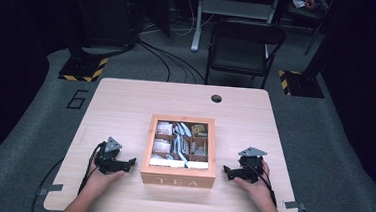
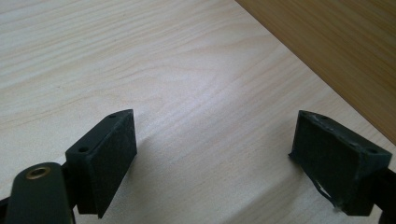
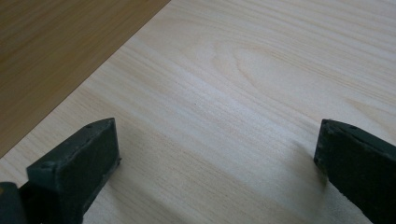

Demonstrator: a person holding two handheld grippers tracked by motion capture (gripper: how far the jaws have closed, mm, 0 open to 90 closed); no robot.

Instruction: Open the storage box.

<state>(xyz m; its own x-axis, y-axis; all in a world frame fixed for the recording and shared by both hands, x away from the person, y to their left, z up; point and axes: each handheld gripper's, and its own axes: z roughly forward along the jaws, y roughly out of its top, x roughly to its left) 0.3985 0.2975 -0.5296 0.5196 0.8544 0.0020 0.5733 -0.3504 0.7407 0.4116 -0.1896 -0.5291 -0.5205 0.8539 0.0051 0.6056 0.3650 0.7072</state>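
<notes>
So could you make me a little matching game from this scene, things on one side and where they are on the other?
Things:
1. tea box
2. left tool
3. right tool
4. round hole

Places or states:
A. far edge of the table
B. open, right of the box
C. middle of the table, lid shut
D. open, left of the box

Pairs: 1-C, 2-D, 3-B, 4-A

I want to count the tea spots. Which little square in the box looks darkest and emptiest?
The far right corner compartment of the tea box looks darkest. The left compartments hold pale packets, and the front right one shows white.
</notes>
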